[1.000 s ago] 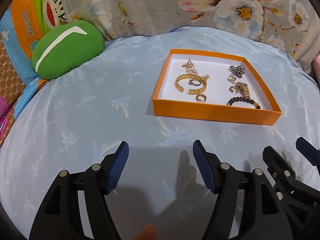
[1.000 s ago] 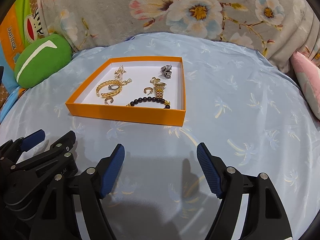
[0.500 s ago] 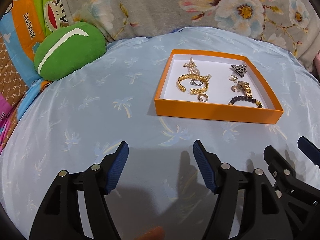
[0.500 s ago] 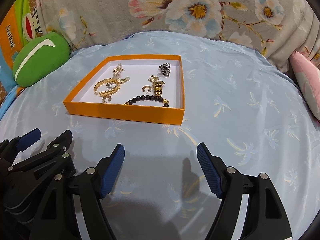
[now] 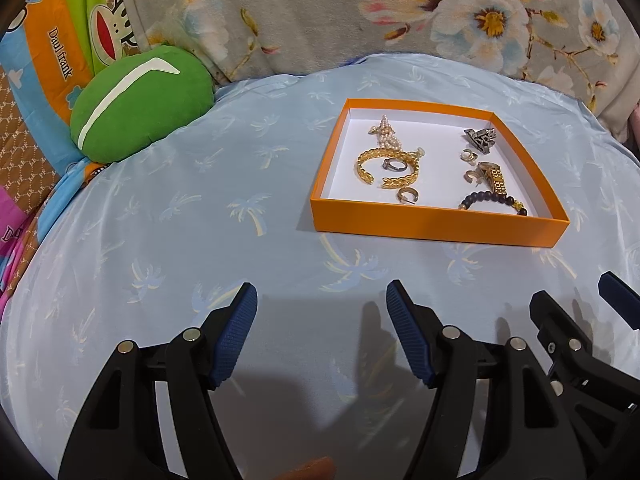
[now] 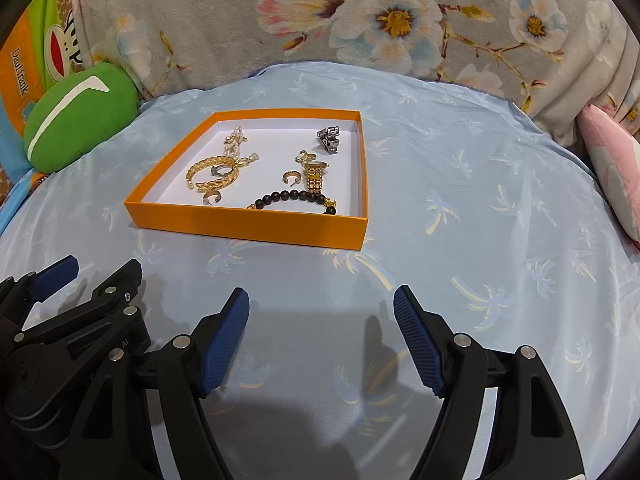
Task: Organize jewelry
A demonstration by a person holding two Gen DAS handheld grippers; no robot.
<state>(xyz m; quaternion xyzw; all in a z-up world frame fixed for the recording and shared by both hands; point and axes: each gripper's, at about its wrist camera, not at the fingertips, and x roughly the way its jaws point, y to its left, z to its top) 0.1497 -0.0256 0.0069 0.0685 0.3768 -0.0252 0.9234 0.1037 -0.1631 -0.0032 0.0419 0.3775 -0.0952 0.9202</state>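
Both grippers hover low over a pale blue cloth [image 5: 168, 240], smooth, slightly glossy, printed with faint palm trees. Left gripper [image 5: 322, 304]: jaws spread wide, nothing between them; black plastic arms with round metal bolt heads, pads [image 5: 234, 338] dark blue with a fine ribbed grid. Right gripper [image 6: 322, 308]: same build, jaws equally wide and empty. The two stand side by side, each visible at the edge of the other's view.

Jewelry sits in a shallow square tray [image 5: 436, 222], orange card walls, matte white floor, resting flat on the cloth ahead of both grippers, well apart from the fingertips.

Contents, left wrist view:
- gold braided open cuff [image 5: 370, 160], rope-like texture, C-shaped
- grey metal ring [image 5: 394, 165] lying inside the cuff's curve
- cluster of small pearls [image 5: 387, 134] just behind the cuff
- small gold hoop [image 5: 407, 195] near the front wall
- black round-bead bracelet [image 5: 490, 199], matte, curved along the front right corner
- gold link watch band [image 5: 496, 178], flat segmented links, touching the bead bracelet
- angular silver piece [image 5: 480, 139] in the back right corner; form unclear

Surroundings: green plush cushion [image 5: 140, 104], rounded, with a white curved stripe, at the cloth's left edge; grey floral fabric [image 5: 320, 12] behind; pink cushion [image 6: 612, 172] at far right
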